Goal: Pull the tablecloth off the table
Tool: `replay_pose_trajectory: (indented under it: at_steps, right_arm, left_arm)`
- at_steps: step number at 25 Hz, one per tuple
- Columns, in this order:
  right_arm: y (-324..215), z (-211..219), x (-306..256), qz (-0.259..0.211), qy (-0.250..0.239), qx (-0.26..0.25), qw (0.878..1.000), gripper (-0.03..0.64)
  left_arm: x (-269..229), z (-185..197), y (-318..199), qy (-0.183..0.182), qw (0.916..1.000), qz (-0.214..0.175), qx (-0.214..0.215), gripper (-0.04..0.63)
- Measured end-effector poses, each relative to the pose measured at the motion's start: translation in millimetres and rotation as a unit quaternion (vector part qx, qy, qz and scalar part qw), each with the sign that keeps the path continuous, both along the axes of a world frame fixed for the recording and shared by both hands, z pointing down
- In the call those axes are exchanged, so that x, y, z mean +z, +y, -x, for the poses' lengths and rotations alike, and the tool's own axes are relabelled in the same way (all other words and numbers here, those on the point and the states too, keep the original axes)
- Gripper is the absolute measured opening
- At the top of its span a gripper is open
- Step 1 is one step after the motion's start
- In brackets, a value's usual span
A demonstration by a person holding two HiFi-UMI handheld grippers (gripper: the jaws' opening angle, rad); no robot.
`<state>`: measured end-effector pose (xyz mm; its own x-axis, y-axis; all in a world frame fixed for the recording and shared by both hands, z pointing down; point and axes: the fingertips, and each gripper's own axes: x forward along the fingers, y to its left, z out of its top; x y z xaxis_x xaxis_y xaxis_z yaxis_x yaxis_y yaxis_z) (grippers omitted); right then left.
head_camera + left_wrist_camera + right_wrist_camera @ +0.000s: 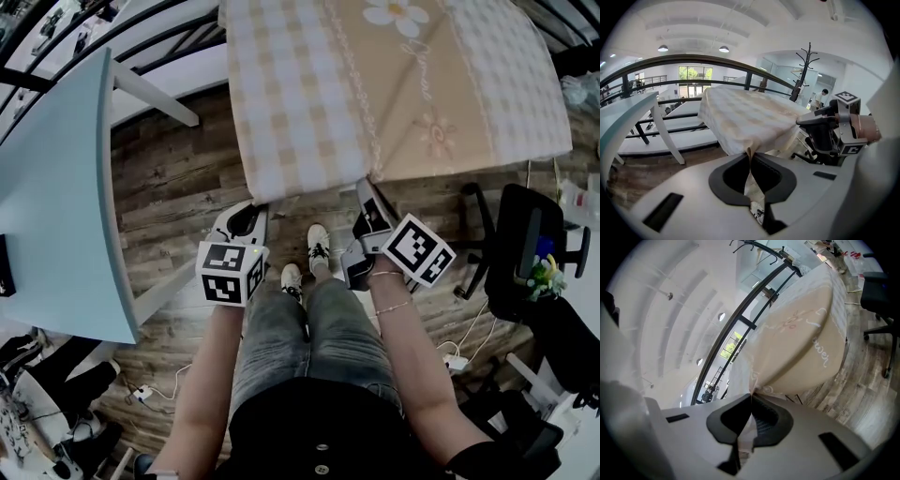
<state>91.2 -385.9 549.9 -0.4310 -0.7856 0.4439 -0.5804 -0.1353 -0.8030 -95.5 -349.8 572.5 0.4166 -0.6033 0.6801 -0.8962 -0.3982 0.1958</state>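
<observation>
Head view: left gripper (260, 208), right gripper (367, 190) each pinch tablecloth (375, 84) hem, spaced apart, likely for an even pull.

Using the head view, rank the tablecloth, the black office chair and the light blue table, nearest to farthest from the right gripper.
1. Tablecloth: edge clamped in the right gripper.
2. Black office chair: at right.
3. Light blue table: far left.

Wood floor (178, 187), blue table (56, 187), black chair (525, 253)
</observation>
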Motion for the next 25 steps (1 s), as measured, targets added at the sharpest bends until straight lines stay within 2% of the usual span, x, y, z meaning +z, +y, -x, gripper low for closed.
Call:
replay_pose_trajectory:
  at_steps: [4, 12, 19, 25]
  right_arm:
    - [39.2, -0.5, -5.7, -0.020, 0.010, -0.007, 1.000, 0.028]
    - [85.6, 21.6, -29.6, -0.047, 0.016, -0.006, 0.999, 0.028]
    - [102.6, 16.6, -42.2, -0.053, 0.018, 0.012, 0.998, 0.028]
    - [133.5, 21.4, -49.0, -0.061, 0.019, 0.016, 0.998, 0.028]
  left_arm:
    - [-1.5, -1.5, 41.3, 0.011, 0.9999, -0.010, -0.008, 0.021]
    - [-27.3, 20.7, 82.9, 0.026, 0.9990, -0.031, -0.018, 0.021]
    - [-46.7, 16.7, 90.4, 0.038, 0.9984, -0.041, -0.006, 0.020]
    - [-55.9, 21.3, 117.8, 0.046, 0.9976, -0.050, 0.014, 0.020]
